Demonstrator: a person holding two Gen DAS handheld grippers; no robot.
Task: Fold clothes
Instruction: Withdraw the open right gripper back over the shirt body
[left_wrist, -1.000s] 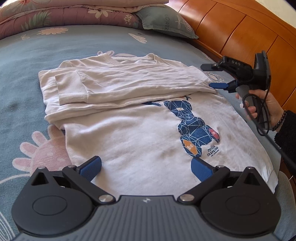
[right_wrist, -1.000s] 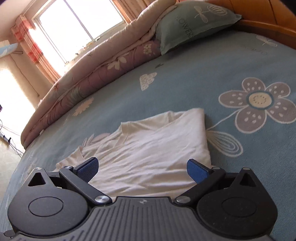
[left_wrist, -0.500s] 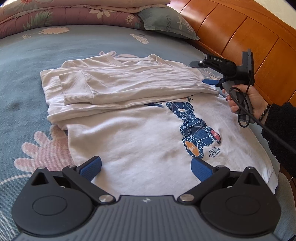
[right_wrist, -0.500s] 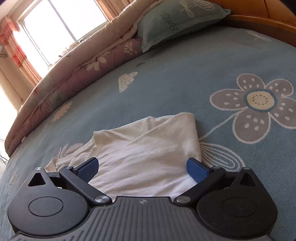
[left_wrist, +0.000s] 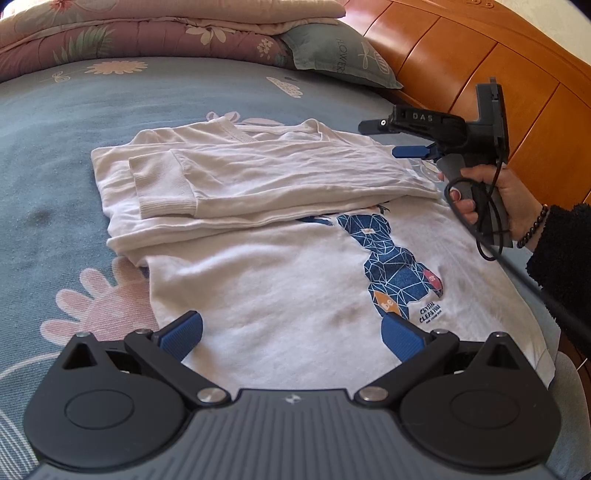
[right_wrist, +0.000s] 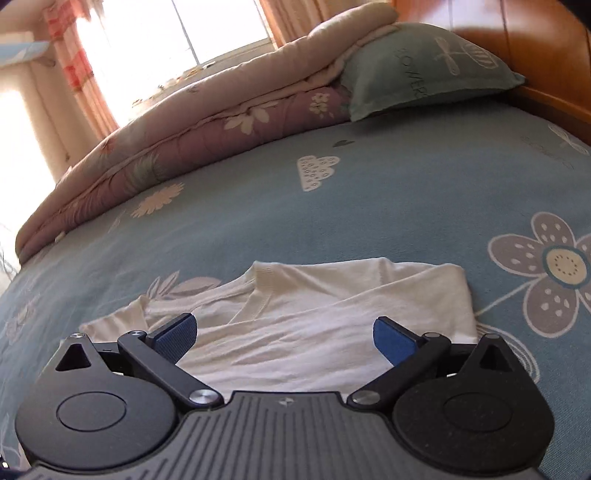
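A white long-sleeve shirt with a blue geometric bear print lies flat on the bed, its sleeves folded across the upper part. My left gripper is open and hovers over the shirt's hem, holding nothing. My right gripper, held by a hand, floats at the shirt's far right shoulder. In the right wrist view the right gripper is open above the folded collar area, with no cloth between its pads.
The blue floral bedsheet surrounds the shirt. A rolled pink quilt and a green pillow lie at the far edge. An orange wooden headboard runs along the right. A bright window shows beyond the quilt.
The right gripper has lifted slightly and turned to the left over the shirt's shoulder, so the collar now shows between its fingers. The left gripper has hardly moved.
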